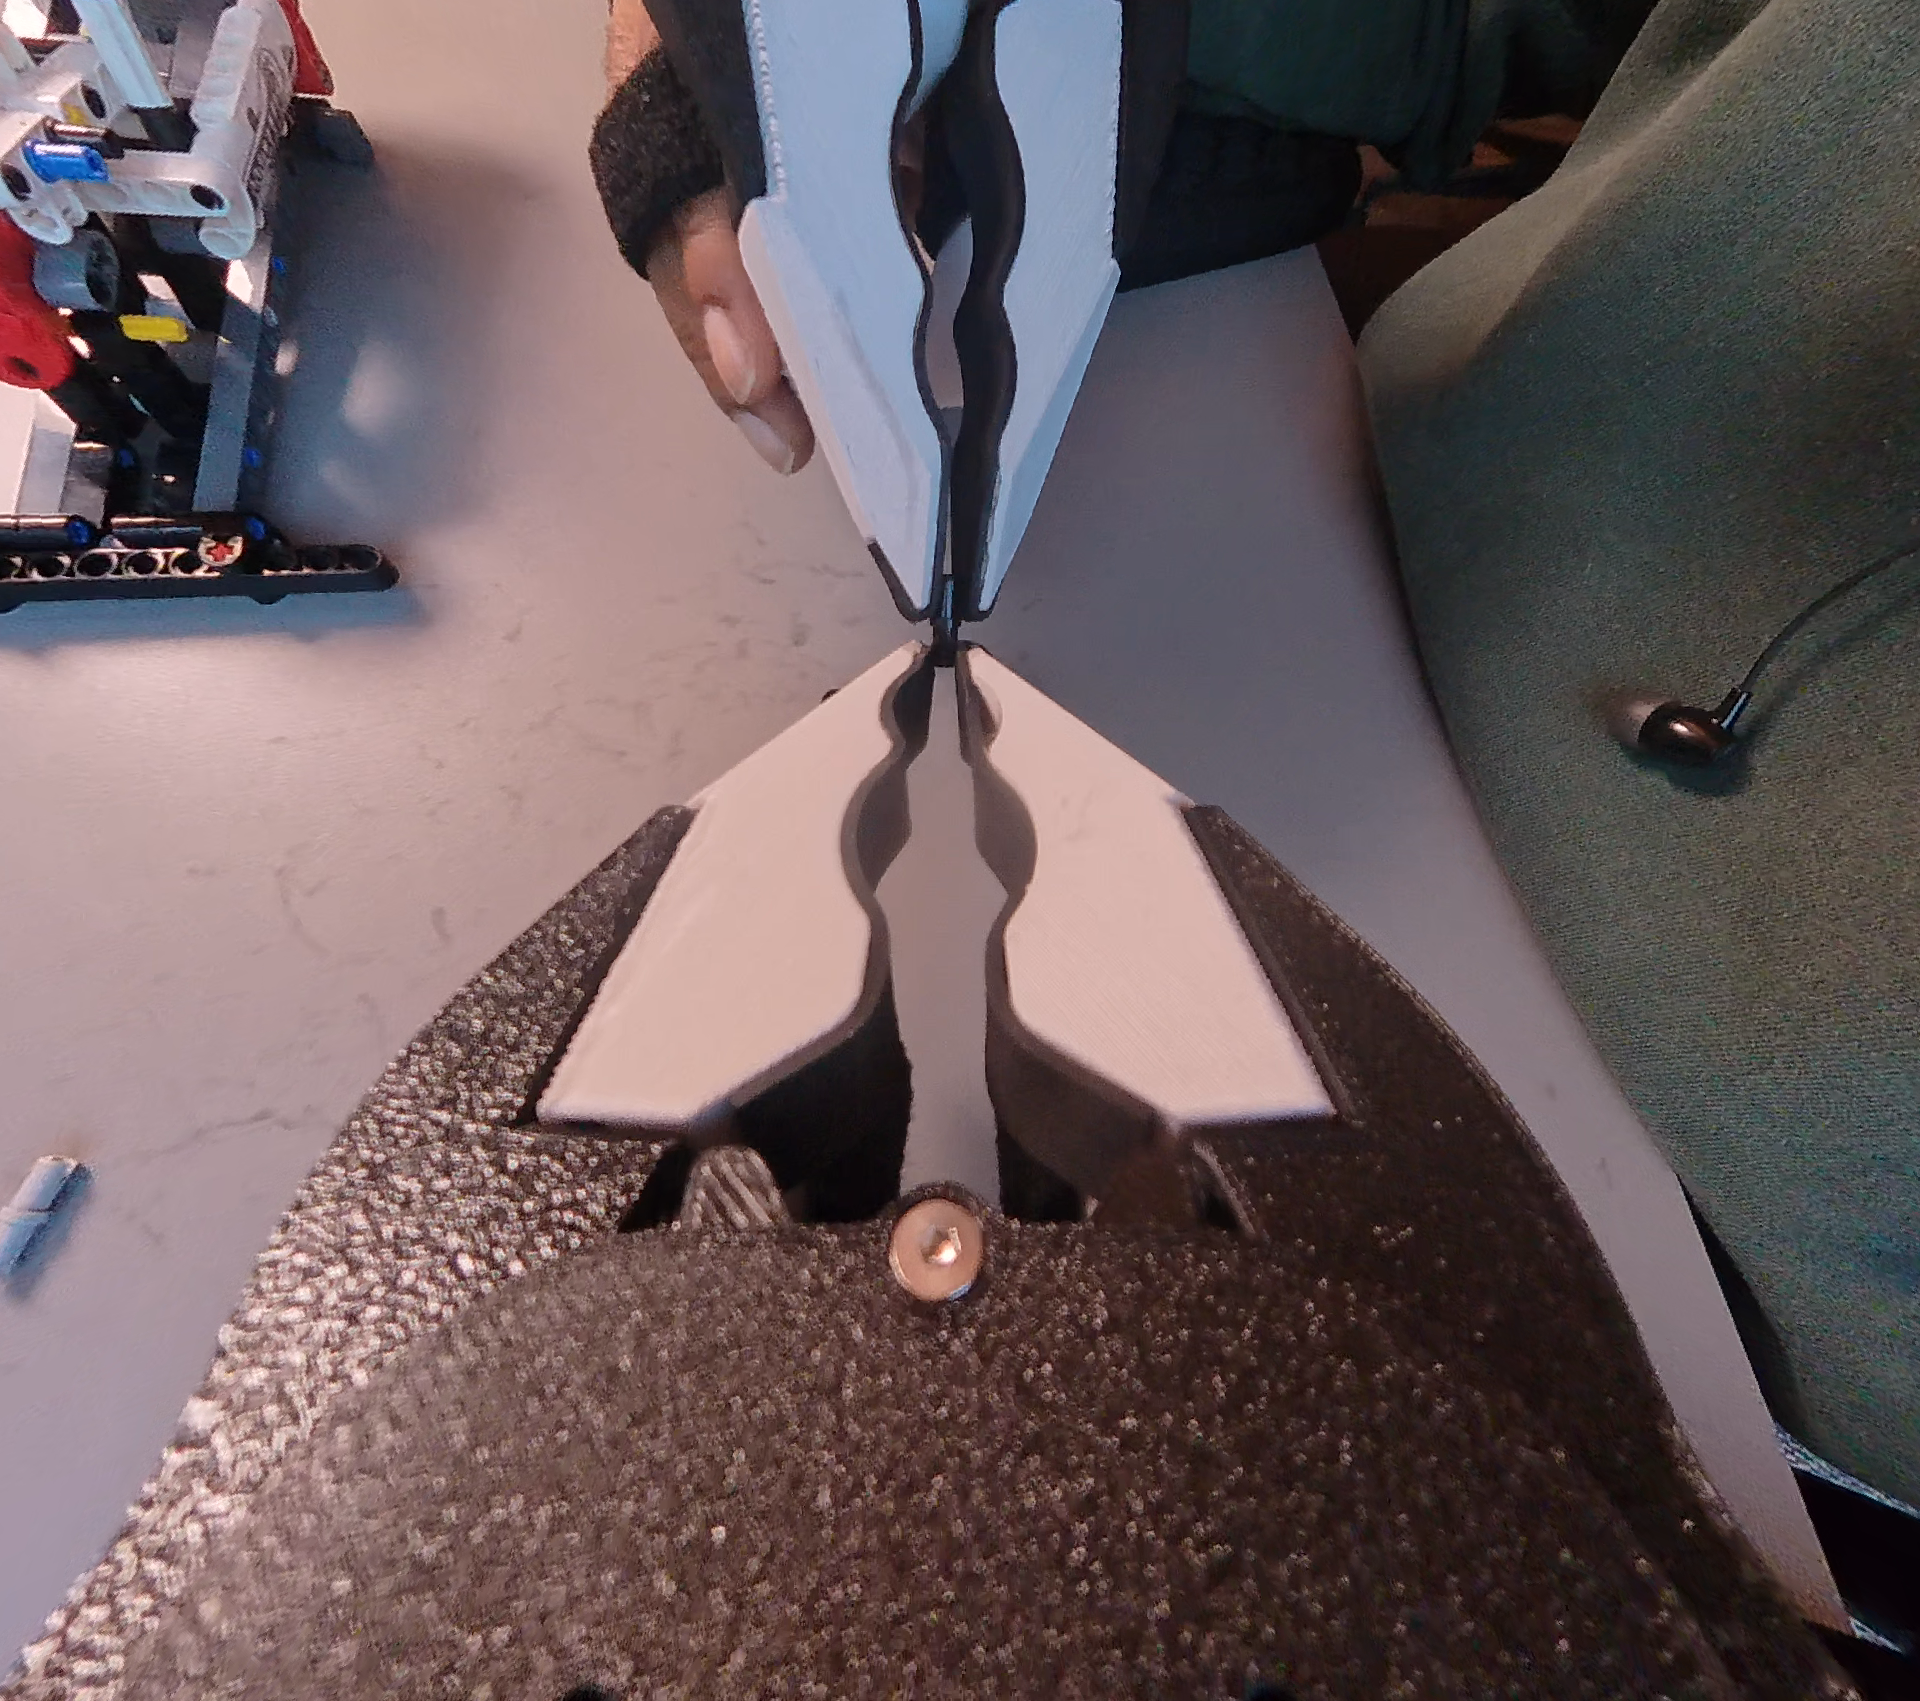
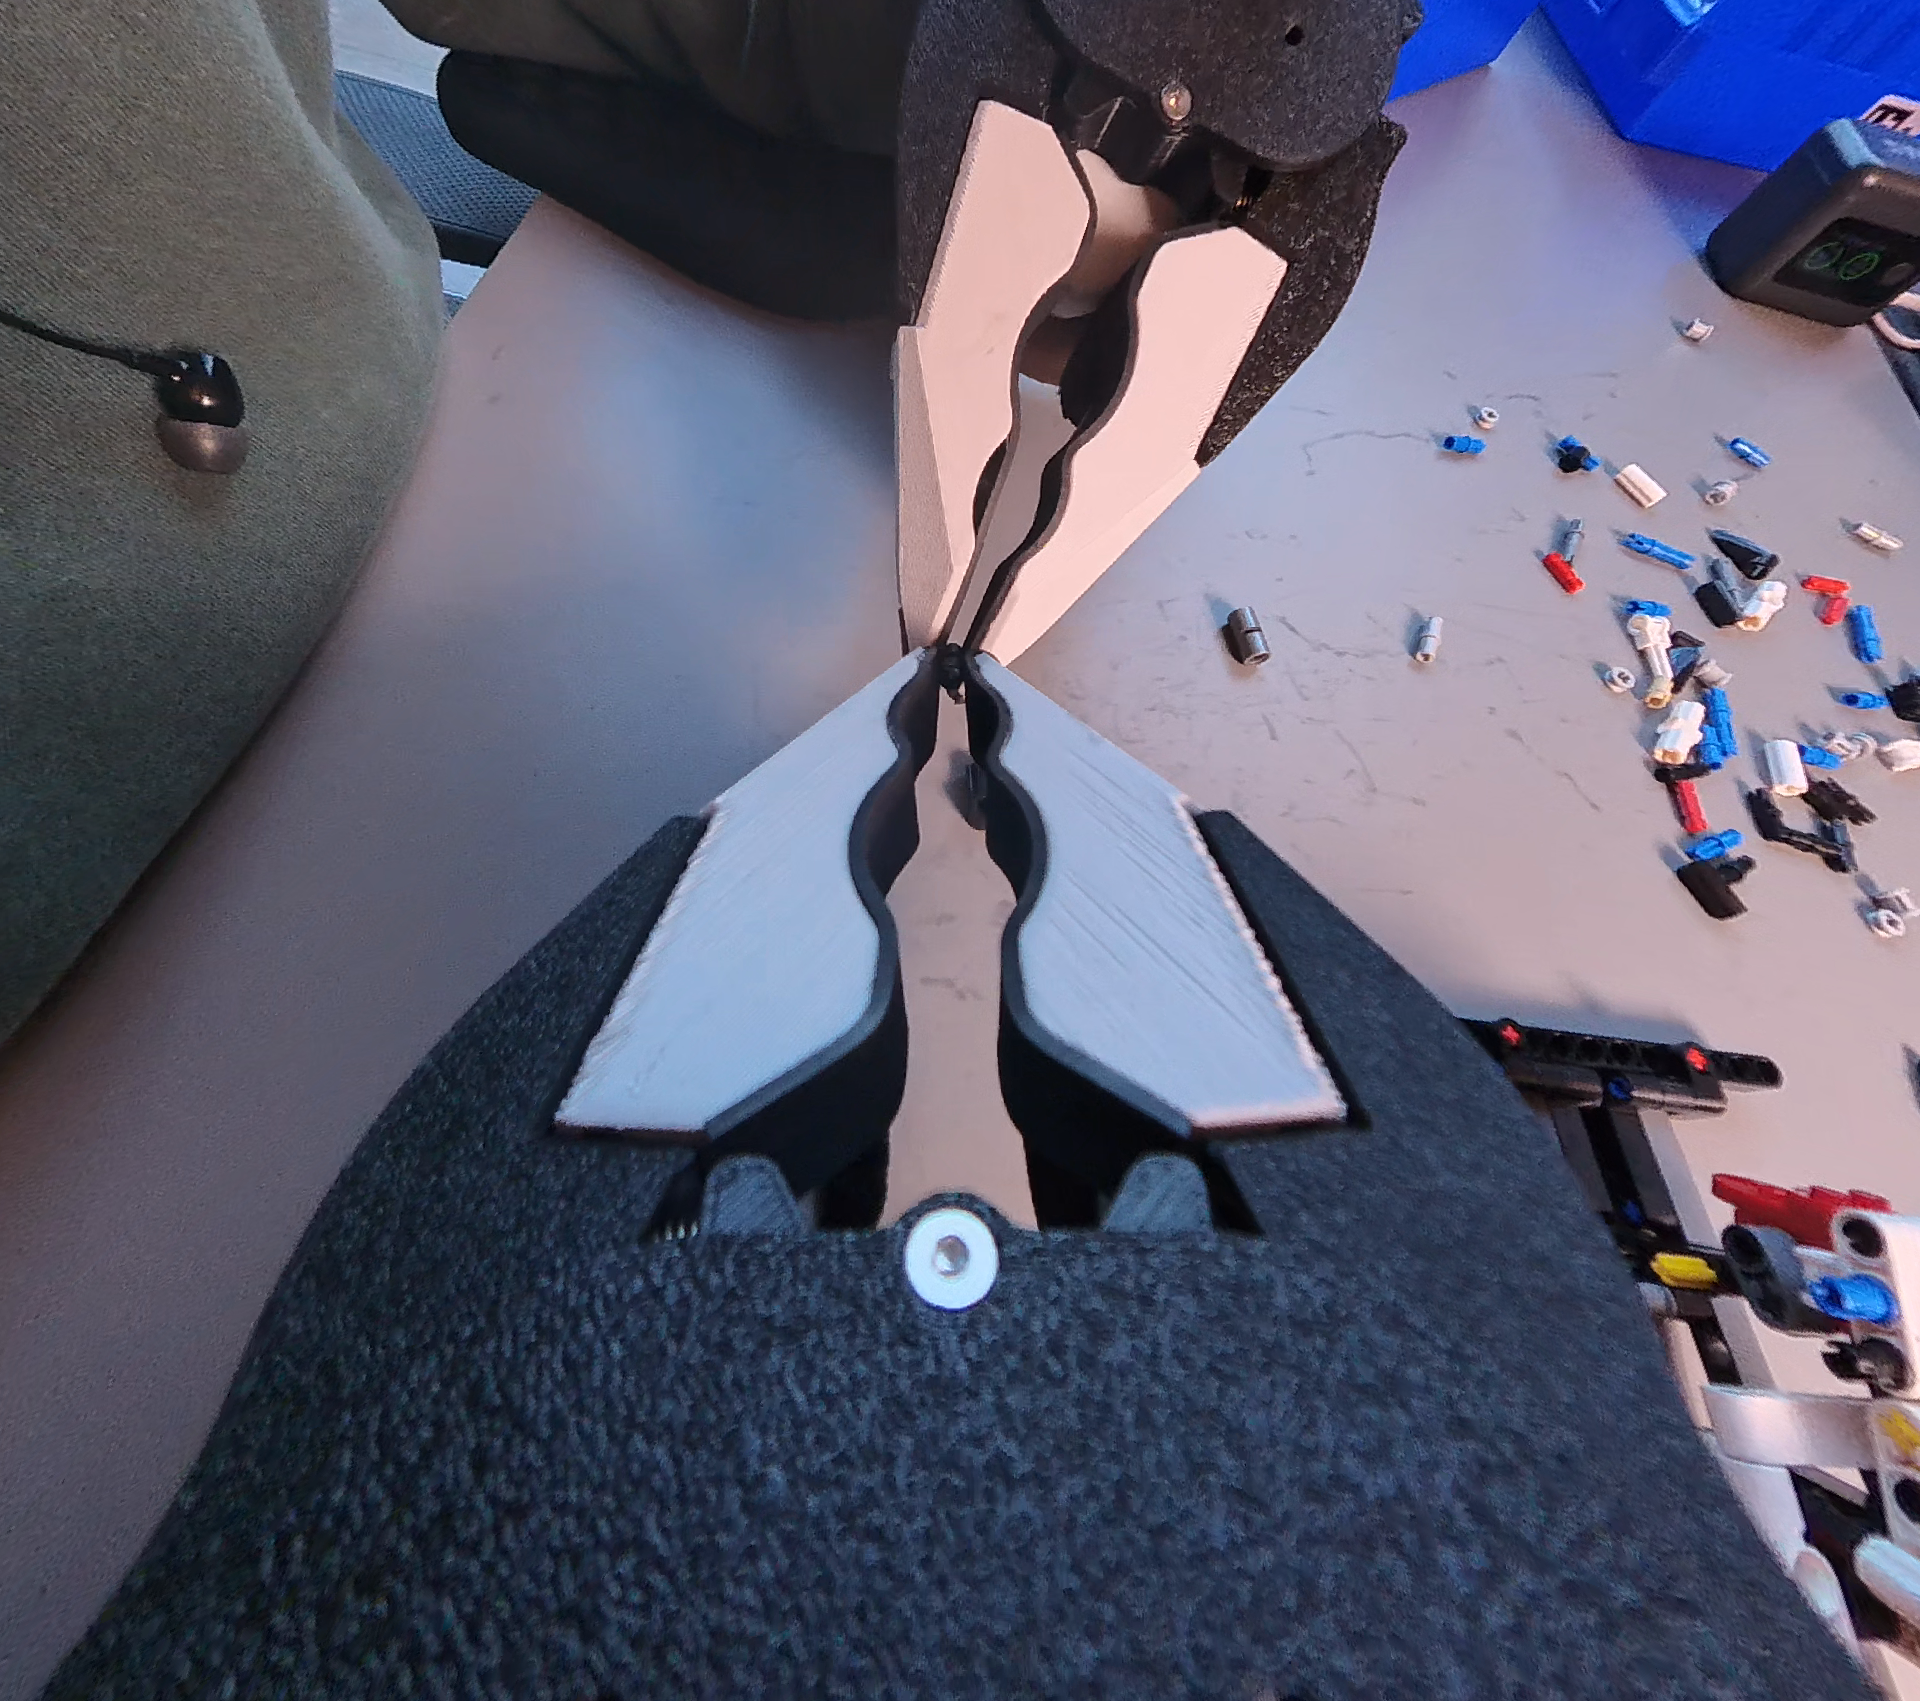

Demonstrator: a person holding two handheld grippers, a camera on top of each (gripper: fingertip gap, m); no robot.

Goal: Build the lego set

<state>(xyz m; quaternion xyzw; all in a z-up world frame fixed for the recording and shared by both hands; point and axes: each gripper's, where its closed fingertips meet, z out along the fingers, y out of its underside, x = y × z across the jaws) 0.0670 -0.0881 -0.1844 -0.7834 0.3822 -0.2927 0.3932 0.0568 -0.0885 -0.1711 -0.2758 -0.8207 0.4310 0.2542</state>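
Lego pin (image 1: pixel 943 635), small and black, is pinched tip to tip between both hand-held grippers above the counter (image 1: pixel 416 820): left hand-held gripper (image 1: pixel 943 659) closed on it, right hand-held gripper (image 2: pixel 951 664) closed on it too. Partly built model (image 1: pixel 135 197) is parked on the counter; loose parts (image 2: pixel 1714 664) are scattered beyond.

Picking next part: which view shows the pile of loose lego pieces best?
Right wrist view: the loose lego pieces lie scattered on the table right of the left tool, unobstructed. Left wrist view shows only one stray grey piece at its left edge.
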